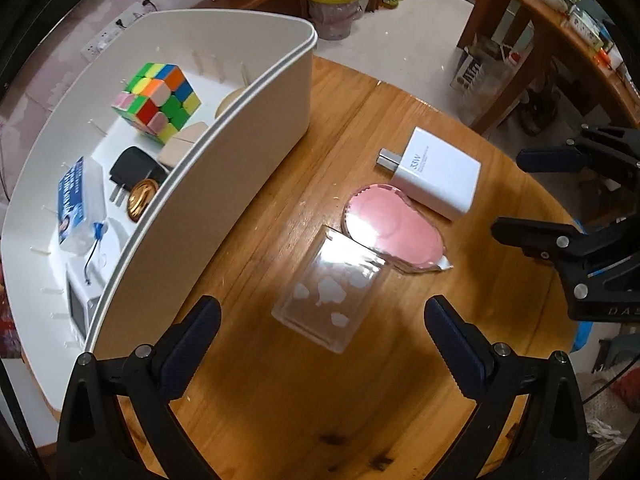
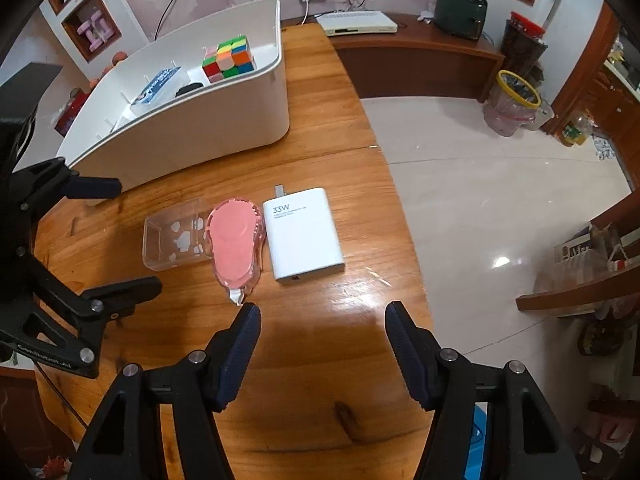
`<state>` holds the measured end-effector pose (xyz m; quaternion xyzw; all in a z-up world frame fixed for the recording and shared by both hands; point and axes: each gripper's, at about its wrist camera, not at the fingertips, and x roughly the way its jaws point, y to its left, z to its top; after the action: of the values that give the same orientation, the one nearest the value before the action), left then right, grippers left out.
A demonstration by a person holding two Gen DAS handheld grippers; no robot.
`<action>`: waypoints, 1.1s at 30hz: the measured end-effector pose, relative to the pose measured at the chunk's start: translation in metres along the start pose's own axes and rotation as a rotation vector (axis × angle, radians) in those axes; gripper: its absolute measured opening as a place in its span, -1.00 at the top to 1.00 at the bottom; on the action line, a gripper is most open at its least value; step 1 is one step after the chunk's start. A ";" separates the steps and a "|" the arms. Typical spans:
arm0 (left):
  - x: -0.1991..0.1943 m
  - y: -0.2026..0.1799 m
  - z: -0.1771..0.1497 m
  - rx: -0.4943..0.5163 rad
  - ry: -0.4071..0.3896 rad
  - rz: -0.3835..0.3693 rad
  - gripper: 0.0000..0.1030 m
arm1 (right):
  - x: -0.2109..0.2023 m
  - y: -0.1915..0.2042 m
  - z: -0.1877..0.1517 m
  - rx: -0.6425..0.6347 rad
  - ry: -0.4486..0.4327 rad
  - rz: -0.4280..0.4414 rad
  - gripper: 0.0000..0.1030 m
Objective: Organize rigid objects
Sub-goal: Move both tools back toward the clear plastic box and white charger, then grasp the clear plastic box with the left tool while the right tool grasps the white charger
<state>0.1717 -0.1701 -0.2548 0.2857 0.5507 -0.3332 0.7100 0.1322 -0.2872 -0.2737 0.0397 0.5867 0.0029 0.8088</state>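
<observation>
A clear plastic case (image 1: pixel 330 304) (image 2: pixel 174 242), a pink correction tape (image 1: pixel 390 236) (image 2: pixel 236 250) and a white 33W charger (image 1: pixel 434 172) (image 2: pixel 304 234) lie side by side on the wooden table (image 1: pixel 280 380) (image 2: pixel 320 380). A white bin (image 1: pixel 224 168) (image 2: pixel 192 140) holds a colour cube (image 1: pixel 158 100) (image 2: pixel 230 58), a black plug (image 1: pixel 134 168), a gold disc (image 1: pixel 140 200) and a blue packet (image 1: pixel 76 200). My left gripper (image 1: pixel 320 316) is open just short of the clear case. My right gripper (image 2: pixel 322 320) is open, near the tape and charger.
The table edge drops to a tiled floor (image 2: pixel 500 200) on the right. A bin with a yellow rim (image 2: pixel 514 102) (image 1: pixel 334 8) stands on the floor. A wooden side table (image 1: pixel 560 48) and a low cabinet (image 2: pixel 420 52) stand beyond.
</observation>
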 end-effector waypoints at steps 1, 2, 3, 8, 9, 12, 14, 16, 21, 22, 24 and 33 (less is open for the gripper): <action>0.002 -0.001 0.001 0.007 0.005 0.002 -0.96 | 0.003 0.001 0.002 -0.003 0.001 -0.001 -0.27; 0.005 0.000 0.003 0.012 0.010 0.004 -0.96 | 0.005 0.001 0.004 -0.006 0.001 -0.003 -0.27; 0.008 0.000 0.006 0.014 0.017 0.005 -0.96 | 0.008 0.001 0.007 -0.011 0.002 -0.005 -0.27; 0.015 0.004 0.013 0.034 0.026 0.008 -0.87 | 0.022 0.002 0.018 -0.013 0.015 -0.001 -0.27; 0.016 0.000 0.013 0.057 0.024 0.005 -0.87 | 0.024 0.002 0.020 -0.015 0.018 -0.001 -0.27; 0.020 -0.006 0.013 0.098 0.029 0.017 -0.84 | 0.033 0.003 0.024 -0.026 0.029 -0.007 -0.27; 0.024 -0.010 0.014 0.109 0.042 0.001 -0.60 | 0.038 0.005 0.026 -0.032 0.036 -0.010 -0.27; 0.028 -0.008 0.017 0.108 0.053 -0.004 -0.50 | 0.042 0.005 0.028 -0.035 0.039 -0.018 -0.27; 0.033 -0.001 0.017 0.070 0.061 -0.046 -0.24 | 0.046 0.007 0.032 -0.058 0.032 -0.027 -0.28; 0.033 0.001 0.016 0.066 0.062 -0.047 -0.20 | 0.047 0.009 0.033 -0.067 0.029 -0.031 -0.28; 0.031 -0.001 0.015 0.072 0.050 -0.042 -0.09 | 0.047 0.012 0.033 -0.083 0.022 -0.043 -0.26; 0.023 0.002 -0.004 -0.030 0.018 0.018 -0.08 | 0.043 0.020 0.032 -0.115 0.001 -0.047 0.09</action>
<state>0.1750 -0.1697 -0.2779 0.2830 0.5593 -0.3158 0.7123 0.1766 -0.2673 -0.3036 -0.0206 0.5867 0.0175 0.8093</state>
